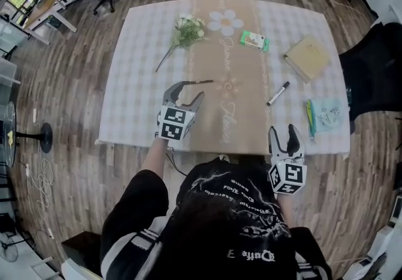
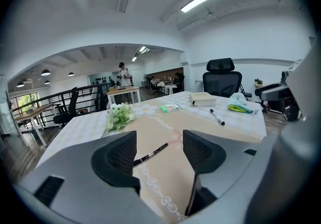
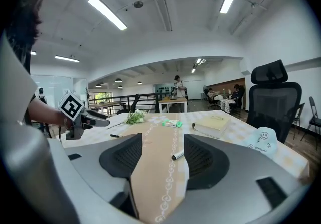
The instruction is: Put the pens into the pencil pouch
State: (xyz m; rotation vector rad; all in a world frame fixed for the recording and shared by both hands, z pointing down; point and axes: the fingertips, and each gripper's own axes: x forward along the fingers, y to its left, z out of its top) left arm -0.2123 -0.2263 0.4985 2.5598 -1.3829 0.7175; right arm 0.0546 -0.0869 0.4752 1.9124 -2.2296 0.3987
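A thin black pen (image 1: 198, 82) lies on the brown runner (image 1: 242, 84), just beyond my left gripper (image 1: 187, 91), which is open and empty. In the left gripper view the pen (image 2: 150, 155) shows between the open jaws of the left gripper (image 2: 159, 151). A black-and-white marker (image 1: 278, 93) lies to the right; it also shows ahead of my open, empty right gripper (image 3: 163, 156) as the marker (image 3: 177, 155). The right gripper (image 1: 284, 130) hovers at the table's near edge. The pale blue pouch (image 1: 329, 113) lies at the right edge, with green pens (image 1: 310, 119) beside it.
On the checked cloth are a flower sprig (image 1: 187, 31), a green packet (image 1: 254, 40) and a tan book (image 1: 306, 57). A black office chair (image 1: 375, 71) stands to the right of the table. More desks and people are far off in the room.
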